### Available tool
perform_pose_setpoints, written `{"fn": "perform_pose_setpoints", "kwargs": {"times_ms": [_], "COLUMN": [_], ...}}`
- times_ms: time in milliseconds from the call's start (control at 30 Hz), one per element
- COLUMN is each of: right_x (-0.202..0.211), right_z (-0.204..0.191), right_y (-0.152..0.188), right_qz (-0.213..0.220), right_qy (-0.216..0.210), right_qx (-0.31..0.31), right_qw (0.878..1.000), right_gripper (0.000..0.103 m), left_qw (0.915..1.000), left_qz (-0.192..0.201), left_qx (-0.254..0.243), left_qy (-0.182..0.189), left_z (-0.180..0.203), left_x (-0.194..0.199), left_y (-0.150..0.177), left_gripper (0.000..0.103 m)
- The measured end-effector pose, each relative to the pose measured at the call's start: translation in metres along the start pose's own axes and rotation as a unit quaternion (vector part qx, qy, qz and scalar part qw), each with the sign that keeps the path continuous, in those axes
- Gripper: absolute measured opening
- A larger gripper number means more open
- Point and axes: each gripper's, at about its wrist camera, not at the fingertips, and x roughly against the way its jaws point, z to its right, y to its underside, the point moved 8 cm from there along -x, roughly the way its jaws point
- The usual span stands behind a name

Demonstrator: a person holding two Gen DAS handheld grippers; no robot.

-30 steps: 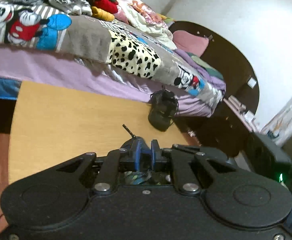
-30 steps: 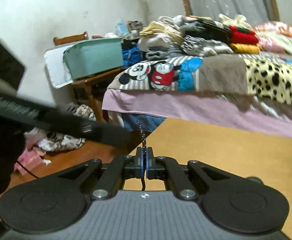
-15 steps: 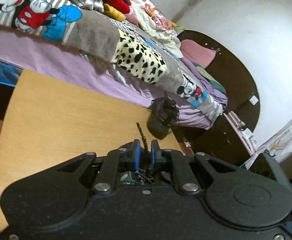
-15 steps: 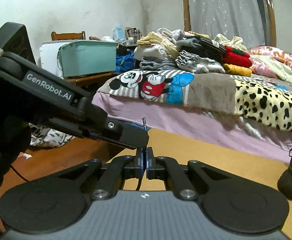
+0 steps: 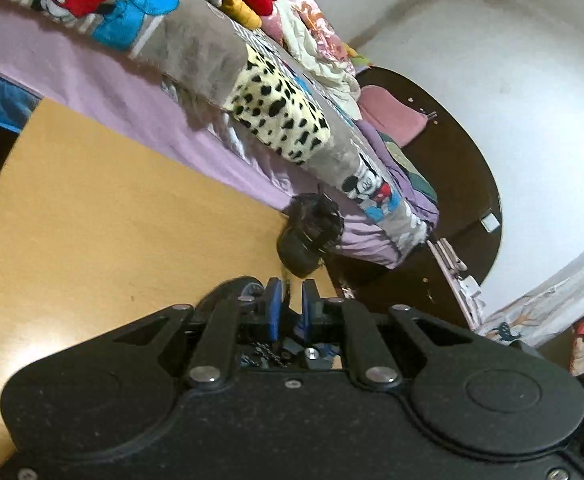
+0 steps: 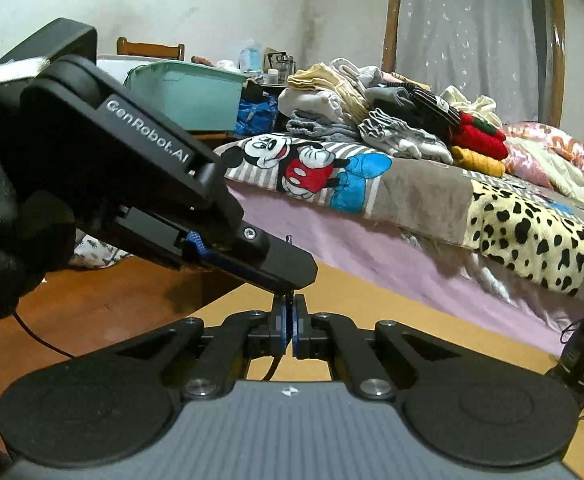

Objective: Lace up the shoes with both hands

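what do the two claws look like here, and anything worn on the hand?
Left claw: matte black body, white "GenRobot.AI" lettering, blue trim, thin black cable behind. Right claw: black linkage arms with silver pivot screws, blue pads, grey ribbed plate between two round black housings. The hand holding the left claw wears a black knit glove.

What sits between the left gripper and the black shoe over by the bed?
In the left wrist view, only bare table lies between the left gripper and the black shoe; a thin lace pokes up from the gripper.
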Motion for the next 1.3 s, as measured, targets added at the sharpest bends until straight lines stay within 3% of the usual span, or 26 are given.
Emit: {"fn": "perform_pose_setpoints", "kwargs": {"times_ms": [33, 233, 267, 300, 367, 467, 533, 633, 733, 800, 867, 933, 1000, 1100, 1233, 1300], "right_x": [0.0, 0.004, 0.006, 0.008, 0.017, 0.039, 0.057, 0.084, 0.098, 0.096, 0.093, 0.088, 0.083, 0.079, 0.081, 0.082], "right_z": [-0.002, -0.005, -0.005, -0.005, 0.003, 0.038, 0.073, 0.113, 0.123, 0.118, 0.114, 0.111, 0.109, 0.1, 0.094, 0.095], "right_y": [0.0, 0.001, 0.003, 0.004, 0.01, 0.023, 0.041, 0.069, 0.088, 0.098, 0.104, 0.108, 0.112, 0.115, 0.119, 0.121], "right_qz": [0.0, 0.003, -0.001, -0.005, -0.015, -0.032, -0.053, -0.077, -0.088, -0.094, -0.095, -0.095, -0.099, -0.114, -0.121, -0.117], "right_qy": [0.002, 0.002, 0.0, -0.001, 0.002, 0.027, 0.06, 0.096, 0.075, 0.05, 0.03, 0.011, -0.004, -0.015, -0.02, -0.023], "right_qx": [0.008, 0.023, 0.026, 0.027, 0.012, -0.068, -0.143, -0.247, -0.32, -0.35, -0.371, -0.389, -0.405, -0.39, -0.373, -0.376], "right_qw": [1.0, 1.0, 1.0, 1.0, 1.0, 0.997, 0.987, 0.961, 0.94, 0.931, 0.923, 0.916, 0.909, 0.914, 0.92, 0.919], "right_gripper": [0.005, 0.006, 0.009, 0.018, 0.031, 0.035, 0.036, 0.036, 0.037, 0.037, 0.033, 0.028, 0.028, 0.028, 0.028, 0.028], "left_qw": [1.0, 0.9997, 0.9996, 0.999, 0.995, 0.9828, 0.969, 0.9559, 0.9472, 0.9353, 0.9307, 0.92, 0.9022, 0.8804, 0.8446, 0.8194], "left_qz": [-0.001, 0.01, 0.021, 0.038, 0.078, 0.14, 0.181, 0.206, 0.172, 0.143, 0.117, 0.09, 0.067, 0.032, -0.012, -0.033], "left_qx": [-0.002, -0.018, -0.018, -0.018, -0.033, -0.057, -0.086, -0.126, -0.21, -0.275, -0.311, -0.354, -0.404, -0.46, -0.527, -0.564], "left_qy": [-0.001, -0.012, -0.011, -0.018, -0.053, -0.106, -0.144, -0.167, -0.171, -0.17, -0.152, -0.141, -0.135, -0.109, -0.096, -0.099], "left_z": [0.001, 0.001, 0.001, -0.001, -0.005, -0.011, -0.009, 0.0, 0.023, 0.04, 0.052, 0.062, 0.07, 0.078, 0.082, 0.082], "left_x": [0.0, 0.001, 0.003, 0.005, 0.013, 0.029, 0.041, 0.045, 0.017, -0.003, -0.018, -0.034, -0.046, -0.06, -0.073, -0.077], "left_y": [0.0, -0.004, -0.008, -0.013, -0.028, -0.05, -0.062, -0.064, -0.044, -0.025, -0.007, 0.012, 0.031, 0.056, 0.085, 0.1], "left_gripper": [0.001, 0.0, 0.0, 0.0, 0.0, 0.0, 0.0, 0.0, 0.0, 0.0, 0.0, 0.0, 0.0, 0.0, 0.0, 0.0]}}
